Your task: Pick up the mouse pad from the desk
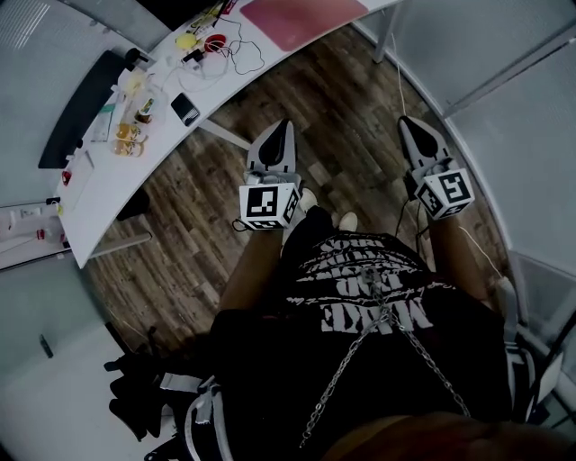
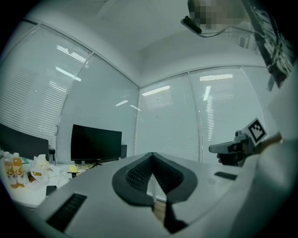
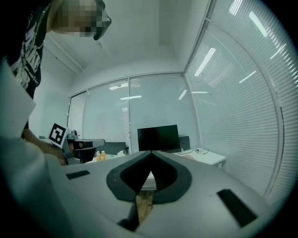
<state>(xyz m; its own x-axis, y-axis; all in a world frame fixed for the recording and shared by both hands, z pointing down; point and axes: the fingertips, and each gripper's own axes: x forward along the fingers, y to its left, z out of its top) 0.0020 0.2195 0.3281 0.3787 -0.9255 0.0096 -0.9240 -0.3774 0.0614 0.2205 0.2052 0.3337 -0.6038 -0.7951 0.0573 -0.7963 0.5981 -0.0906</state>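
The pink mouse pad (image 1: 301,20) lies on the surface (image 1: 108,189) well ahead, long axis crosswise, and looks nearer the left hand-held gripper (image 1: 286,124) than the right hand-held gripper (image 1: 405,120) — both closed, empty.

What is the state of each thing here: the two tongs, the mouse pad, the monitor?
left tongs: shut, empty.
right tongs: shut, empty.
mouse pad: lying flat on the desk, untouched.
monitor: screen dark.
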